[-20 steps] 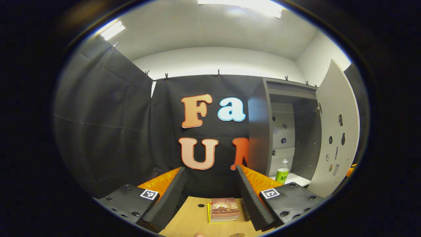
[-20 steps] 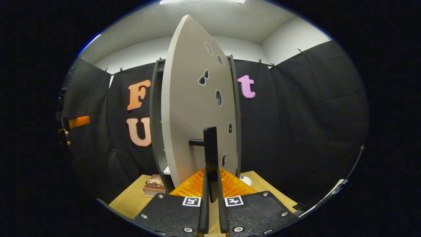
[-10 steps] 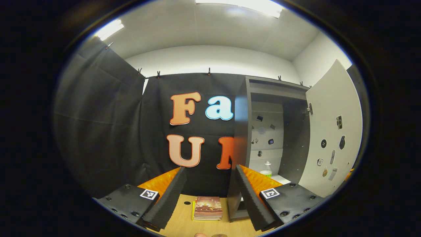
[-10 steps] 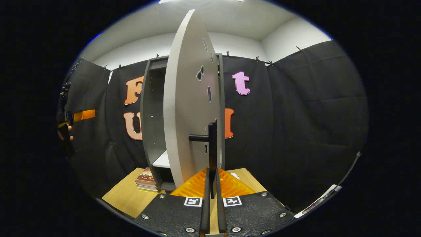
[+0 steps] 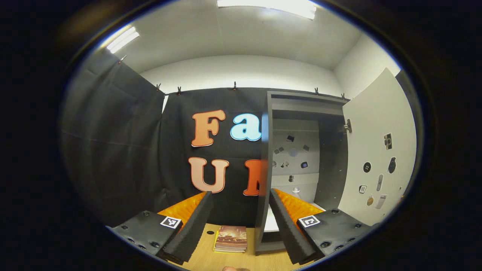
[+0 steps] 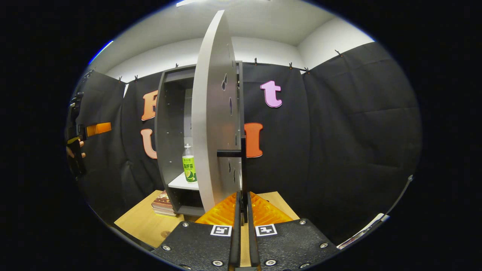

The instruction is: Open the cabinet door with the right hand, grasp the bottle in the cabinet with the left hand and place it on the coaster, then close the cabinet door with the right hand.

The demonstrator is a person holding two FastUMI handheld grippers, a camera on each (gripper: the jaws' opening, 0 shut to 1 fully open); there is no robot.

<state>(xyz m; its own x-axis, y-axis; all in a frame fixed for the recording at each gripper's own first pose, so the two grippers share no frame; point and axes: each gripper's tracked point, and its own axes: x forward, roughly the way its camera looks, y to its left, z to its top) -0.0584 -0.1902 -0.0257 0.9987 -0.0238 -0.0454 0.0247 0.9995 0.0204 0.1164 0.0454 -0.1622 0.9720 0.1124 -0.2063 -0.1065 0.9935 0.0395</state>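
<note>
At centre of right gripper view, door handle point(image 6: 241, 165) is pinched by right gripper point(image 6: 243, 210); cabinet door point(image 6: 214, 124) is held wide. Bottle point(image 6: 189, 165) is seen on shelf point(image 6: 180, 183), left of centre. Left gripper point(image 5: 241, 214) is spread. Either bottle pickup or door closing is judged current; coaster is undetermined.

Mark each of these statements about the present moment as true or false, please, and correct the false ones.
1. The cabinet door is shut. False: it stands swung open.
2. The right gripper is closed on the door handle. True.
3. The bottle lies on its side on the table. False: it stands upright on the shelf inside the cabinet.
4. The left gripper holds the bottle. False: its fingers are spread open with nothing between them.
5. Books lie on the table beside the cabinet. True.
</note>
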